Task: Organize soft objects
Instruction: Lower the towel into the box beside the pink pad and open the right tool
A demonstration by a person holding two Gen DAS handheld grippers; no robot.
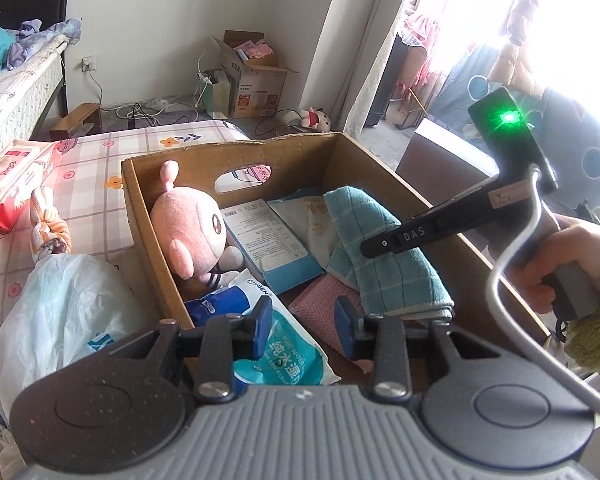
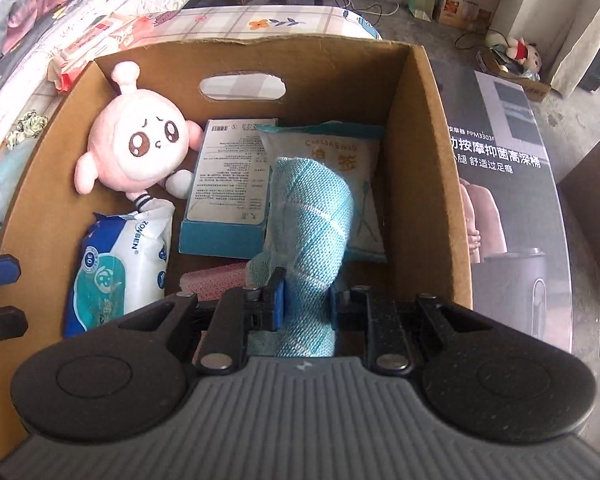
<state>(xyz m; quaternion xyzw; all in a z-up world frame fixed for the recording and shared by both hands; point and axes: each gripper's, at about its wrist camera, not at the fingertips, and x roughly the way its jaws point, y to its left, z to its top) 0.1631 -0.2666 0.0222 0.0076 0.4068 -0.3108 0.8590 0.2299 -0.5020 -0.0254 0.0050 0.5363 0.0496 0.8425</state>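
An open cardboard box [image 1: 236, 148] [image 2: 432, 120] holds a pink plush [image 1: 188, 232] [image 2: 140, 140], a wipes pack [image 1: 288, 356] [image 2: 120, 272], a blue carton [image 1: 268, 240] [image 2: 228, 184], a cotton swab bag [image 2: 340, 148] and a pink cloth [image 1: 316, 308] [image 2: 216, 280]. My right gripper [image 2: 306, 304] [image 1: 370, 246] points down into the box, shut on a blue checked towel [image 2: 312, 208] [image 1: 380, 272] that drapes over the contents. My left gripper [image 1: 303, 320] stands open above the box's near end, over the wipes pack, with nothing pinched. Its fingers [image 2: 0, 268] show at the left edge of the right wrist view.
The box sits on a checked bedspread [image 1: 100, 152]. Left of it lie a white plastic bag [image 1: 60, 312], a rolled cloth [image 1: 48, 224] and a red tissue pack [image 1: 16, 176]. A large printed carton [image 2: 508, 184] stands against its right side. A small doll [image 1: 316, 118] and cartons [image 1: 252, 76] are on the floor.
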